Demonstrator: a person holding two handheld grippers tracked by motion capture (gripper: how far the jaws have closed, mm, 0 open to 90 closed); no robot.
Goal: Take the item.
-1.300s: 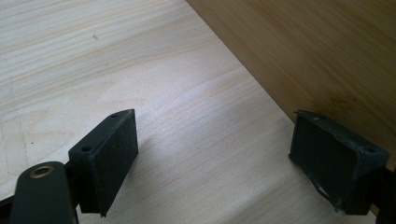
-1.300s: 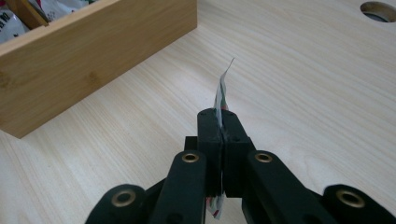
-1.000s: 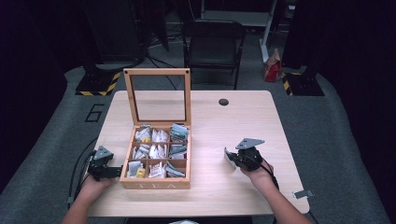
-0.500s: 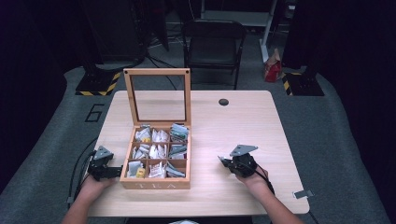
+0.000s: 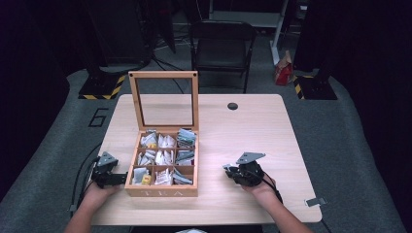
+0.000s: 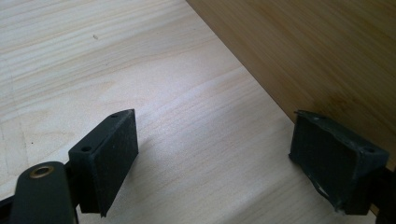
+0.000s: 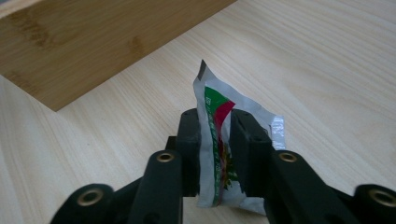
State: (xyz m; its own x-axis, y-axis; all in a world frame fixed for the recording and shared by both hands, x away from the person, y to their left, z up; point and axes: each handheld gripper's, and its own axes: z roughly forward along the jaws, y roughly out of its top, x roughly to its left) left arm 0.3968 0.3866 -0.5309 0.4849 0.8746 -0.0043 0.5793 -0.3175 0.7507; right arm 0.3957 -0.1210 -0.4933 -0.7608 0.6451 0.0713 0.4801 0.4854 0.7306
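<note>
One tea sachet (image 7: 219, 140) stands between my right gripper (image 7: 215, 154) fingers, which have just been loosening, at three o'clock of the tea box (image 5: 163, 186). Left gripper (image 6: 215, 163) spread, empty. Next: back off.

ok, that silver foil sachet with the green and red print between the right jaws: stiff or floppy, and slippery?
The silver foil sachet with green and red print is probably floppy: it stands creased and bent between the pads of the right gripper. Likely very light, being thin and flat. Its glossy foil looks slick, and those jaws have just been opening, so it may slide or flop over onto the pale wooden table.
</note>
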